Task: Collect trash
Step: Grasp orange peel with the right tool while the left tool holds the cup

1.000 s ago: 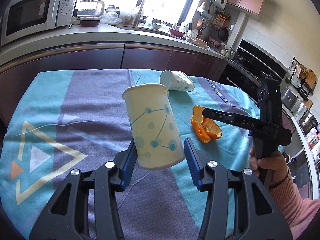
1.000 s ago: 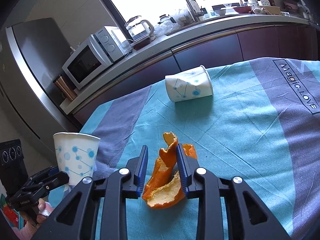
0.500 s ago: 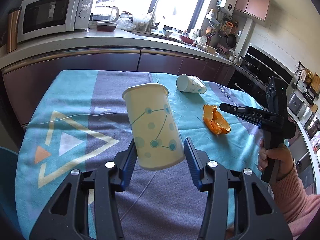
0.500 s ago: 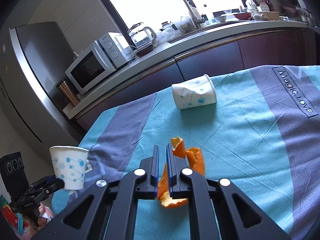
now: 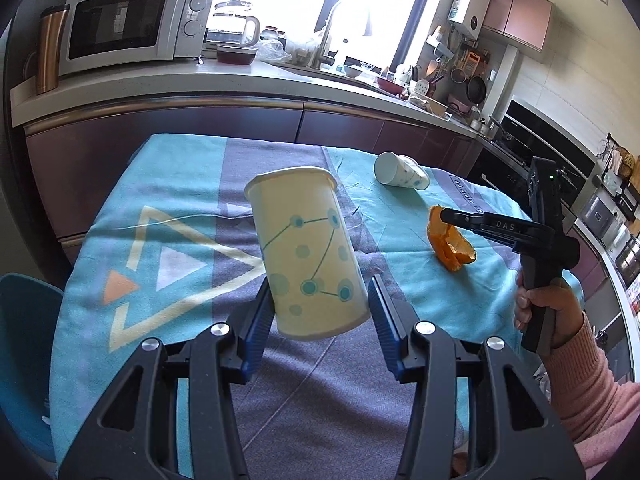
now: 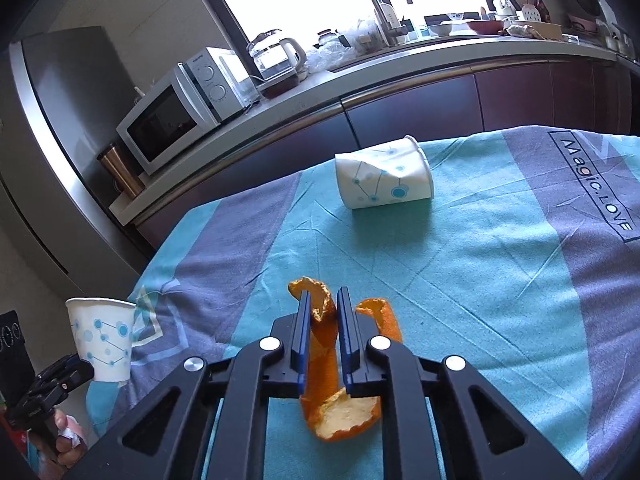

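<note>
The right gripper [image 6: 322, 330] has just been closing its jaws on limp, featherlight orange peel [image 6: 325, 322], best pinched mid-strip, while the left gripper [image 5: 318, 312] clasps a crushable paper cup [image 5: 306, 252] between its jaws.

Cups [image 5: 308, 256] white, blue dots and lines. Peel [image 6: 326, 344] orange. Cloth [image 6: 480, 264] teal, purple stripes. Pads [image 6: 303, 332] blue. Sleeve [image 5: 588, 384] pink.

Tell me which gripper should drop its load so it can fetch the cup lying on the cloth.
Right, probably: the tipped cup lies straight ahead of the right gripper, which pinches only orange peel; the left gripper holds an upright cup farther off.
</note>
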Demonstrator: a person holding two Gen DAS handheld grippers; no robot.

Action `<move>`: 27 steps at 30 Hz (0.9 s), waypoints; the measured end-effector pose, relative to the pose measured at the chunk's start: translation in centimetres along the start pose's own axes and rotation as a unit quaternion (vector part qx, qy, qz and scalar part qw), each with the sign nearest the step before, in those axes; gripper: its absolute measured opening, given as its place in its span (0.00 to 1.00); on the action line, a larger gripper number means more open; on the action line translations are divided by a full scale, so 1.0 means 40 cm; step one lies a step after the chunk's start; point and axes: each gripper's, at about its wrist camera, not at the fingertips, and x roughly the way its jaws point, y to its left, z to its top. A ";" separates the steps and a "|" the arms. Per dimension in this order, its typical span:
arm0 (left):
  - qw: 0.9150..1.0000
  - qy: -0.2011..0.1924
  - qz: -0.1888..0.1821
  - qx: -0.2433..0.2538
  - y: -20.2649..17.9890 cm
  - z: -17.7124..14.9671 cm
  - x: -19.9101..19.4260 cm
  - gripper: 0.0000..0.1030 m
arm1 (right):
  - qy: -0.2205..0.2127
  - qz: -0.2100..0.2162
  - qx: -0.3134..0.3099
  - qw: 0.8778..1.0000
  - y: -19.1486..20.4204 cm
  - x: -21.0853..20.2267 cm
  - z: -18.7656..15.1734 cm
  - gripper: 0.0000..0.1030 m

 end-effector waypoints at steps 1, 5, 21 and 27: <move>1.000 -0.001 0.000 -0.001 0.005 0.000 -0.004 0.46 | -0.001 0.011 0.002 1.000 0.006 -0.008 0.001 0.11; 1.000 -0.009 0.005 -0.001 0.019 -0.007 -0.029 0.46 | -0.010 0.048 -0.005 0.999 0.052 -0.044 0.003 0.11; 0.998 -0.029 0.048 -0.043 0.152 -0.070 -0.161 0.46 | -0.002 0.020 -0.048 0.999 0.185 0.016 -0.007 0.37; 0.997 -0.029 0.050 -0.055 0.186 -0.087 -0.171 0.46 | 0.038 -0.040 -0.063 0.997 0.148 0.091 -0.034 0.42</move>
